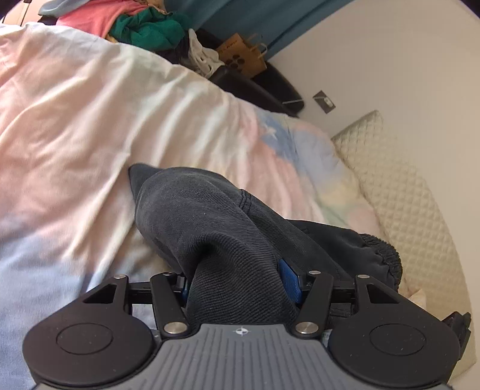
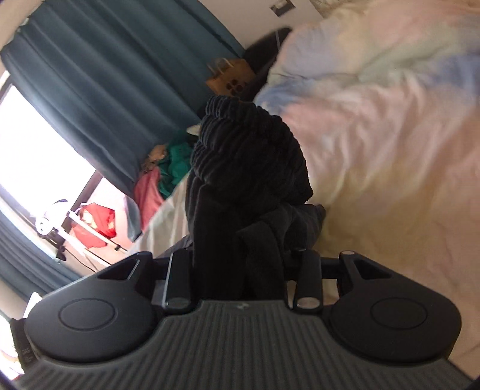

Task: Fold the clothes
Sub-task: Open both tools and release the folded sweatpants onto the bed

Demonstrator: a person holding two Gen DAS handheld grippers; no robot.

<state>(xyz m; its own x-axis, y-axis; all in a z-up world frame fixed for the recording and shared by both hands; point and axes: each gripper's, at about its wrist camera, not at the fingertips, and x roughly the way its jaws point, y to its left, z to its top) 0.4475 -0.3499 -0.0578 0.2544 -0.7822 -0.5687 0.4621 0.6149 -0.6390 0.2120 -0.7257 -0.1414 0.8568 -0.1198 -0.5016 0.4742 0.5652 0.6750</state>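
A dark grey garment [image 1: 210, 216], with an elastic ribbed waistband [image 1: 384, 255], lies bunched on the pastel duvet [image 1: 90, 120]. My left gripper [image 1: 240, 288] is shut on a thick fold of it; a blue pad [image 1: 289, 282] shows beside the cloth. In the right wrist view the same dark garment [image 2: 249, 168] hangs bunched, its ribbed band uppermost. My right gripper [image 2: 240, 270] is shut on a fold of it, and the fingertips are hidden by the cloth.
A pile of pink and green clothes [image 1: 129, 24] lies at the bed's far end. A brown paper bag [image 1: 243, 54] and teal curtains [image 2: 105, 75] stand beyond. A quilted cream pillow [image 1: 405, 192] sits by the wall. A drying rack [image 2: 90, 228] stands by the window.
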